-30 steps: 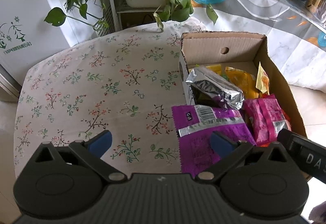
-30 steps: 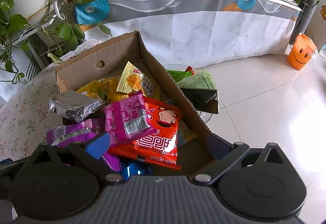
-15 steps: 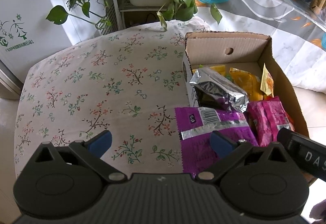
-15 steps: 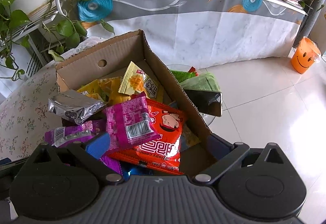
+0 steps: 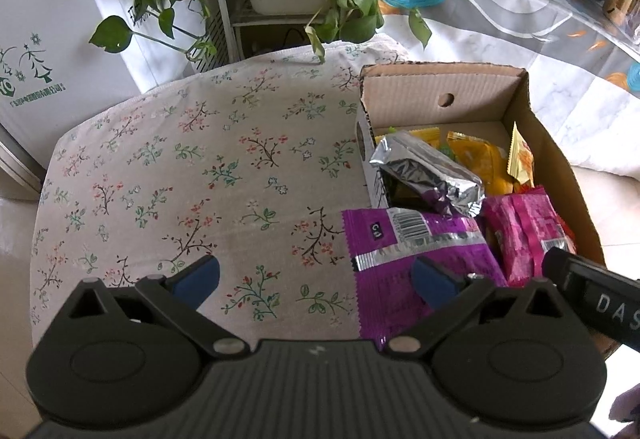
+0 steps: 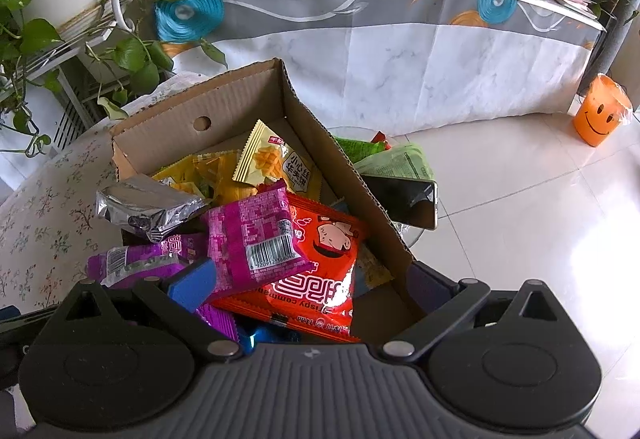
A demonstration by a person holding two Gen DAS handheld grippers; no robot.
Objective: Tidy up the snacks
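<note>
The cardboard box [image 5: 516, 95] of snacks sits at the bench's [image 5: 168, 175] right edge. The left tool [image 5: 316, 275] hangs spread wide – its right finger over the purple packet [image 5: 396, 259] overhanging the box's left wall. The right tool [image 6: 312, 279], also wide, straddles the box's right wall – red packet [image 6: 324, 267] between its fingers.

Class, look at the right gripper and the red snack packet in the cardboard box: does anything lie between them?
Yes. A magenta packet lies across the upper left part of the red packet, beside the right gripper's left finger. The red packet's right side is bare and open from above.
</note>
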